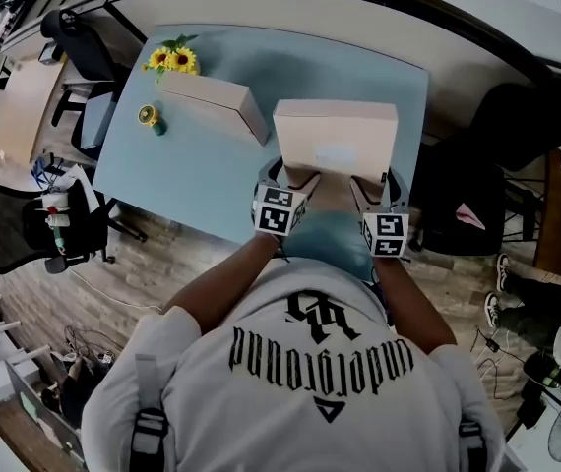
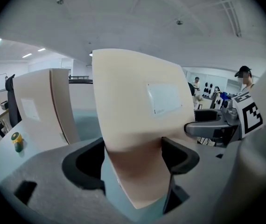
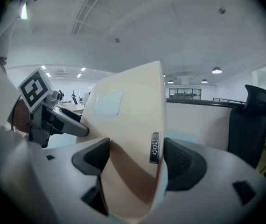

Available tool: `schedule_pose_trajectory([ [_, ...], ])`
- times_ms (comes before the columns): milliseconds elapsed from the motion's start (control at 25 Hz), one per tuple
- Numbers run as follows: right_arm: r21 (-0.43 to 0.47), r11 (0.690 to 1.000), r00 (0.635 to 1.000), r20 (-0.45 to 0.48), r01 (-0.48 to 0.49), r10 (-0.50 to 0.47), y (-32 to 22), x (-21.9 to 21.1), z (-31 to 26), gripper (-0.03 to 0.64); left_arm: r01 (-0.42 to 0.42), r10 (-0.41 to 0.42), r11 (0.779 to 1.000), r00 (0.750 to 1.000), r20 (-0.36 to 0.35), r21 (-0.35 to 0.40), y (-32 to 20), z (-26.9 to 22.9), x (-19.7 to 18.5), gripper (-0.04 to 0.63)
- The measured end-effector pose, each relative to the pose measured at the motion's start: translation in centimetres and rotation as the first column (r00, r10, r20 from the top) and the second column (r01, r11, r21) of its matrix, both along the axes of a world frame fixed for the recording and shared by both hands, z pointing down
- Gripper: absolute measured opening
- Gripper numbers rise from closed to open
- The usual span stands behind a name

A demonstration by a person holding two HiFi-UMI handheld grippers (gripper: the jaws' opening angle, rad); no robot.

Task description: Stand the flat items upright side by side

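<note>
A flat cream box (image 1: pixel 335 144) with a pale label is raised off the light blue table (image 1: pixel 202 180) at its near middle. My left gripper (image 1: pixel 294 179) is shut on its near left edge and my right gripper (image 1: pixel 368 189) on its near right edge. In the left gripper view the held box (image 2: pixel 133 101) rises from between the jaws of the left gripper (image 2: pixel 133 160). The right gripper view shows the same box (image 3: pixel 128 115) clamped by the right gripper (image 3: pixel 137 160). A second cream box (image 1: pixel 217 103) stands upright on its long edge to the left, apart from the held one.
A bunch of sunflowers (image 1: pixel 170 59) and a small yellow-green object (image 1: pixel 150 116) sit at the table's far left. Office chairs (image 1: pixel 25 229) stand on the floor at the left, and a black chair (image 1: pixel 517 116) at the right. The person's torso hides the table's near edge.
</note>
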State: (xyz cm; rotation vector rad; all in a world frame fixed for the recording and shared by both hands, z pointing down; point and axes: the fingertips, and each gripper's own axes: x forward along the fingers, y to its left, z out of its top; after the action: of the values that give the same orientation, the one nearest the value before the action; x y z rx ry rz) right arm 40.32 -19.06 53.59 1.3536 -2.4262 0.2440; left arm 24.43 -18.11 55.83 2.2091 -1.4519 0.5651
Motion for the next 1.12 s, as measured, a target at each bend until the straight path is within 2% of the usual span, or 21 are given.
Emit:
schedule_pose_trajectory([
  [240, 0.112, 0.994, 0.999, 0.031, -0.014, 0.011, 2.1, -1.5, -2.5, 0.362, -0.035, 0.035, 0.993, 0.999, -0.001, 0.111, 1.3, -3.2, -1.7, 0.391],
  [520, 0.145, 0.988, 0.998, 0.047, -0.053, 0.047, 3.9, -6.5, -3.3, 0.36, -0.06, 0.058, 0.982, 0.998, 0.018, 0.181, 2.3, -4.9, -6.6, 0.391],
  [760, 0.167, 0.982, 0.996, 0.04, -0.084, 0.078, 5.3, -14.7, -4.1, 0.36, -0.094, 0.091, 0.971, 0.996, 0.024, 0.218, 3.4, -5.8, -14.7, 0.39],
  [1120, 0.198, 0.971, 0.991, 0.015, -0.137, 0.137, 6.1, -30.0, -4.2, 0.36, -0.147, 0.14, 0.957, 0.989, 0.046, 0.249, 3.6, -6.5, -29.9, 0.388],
])
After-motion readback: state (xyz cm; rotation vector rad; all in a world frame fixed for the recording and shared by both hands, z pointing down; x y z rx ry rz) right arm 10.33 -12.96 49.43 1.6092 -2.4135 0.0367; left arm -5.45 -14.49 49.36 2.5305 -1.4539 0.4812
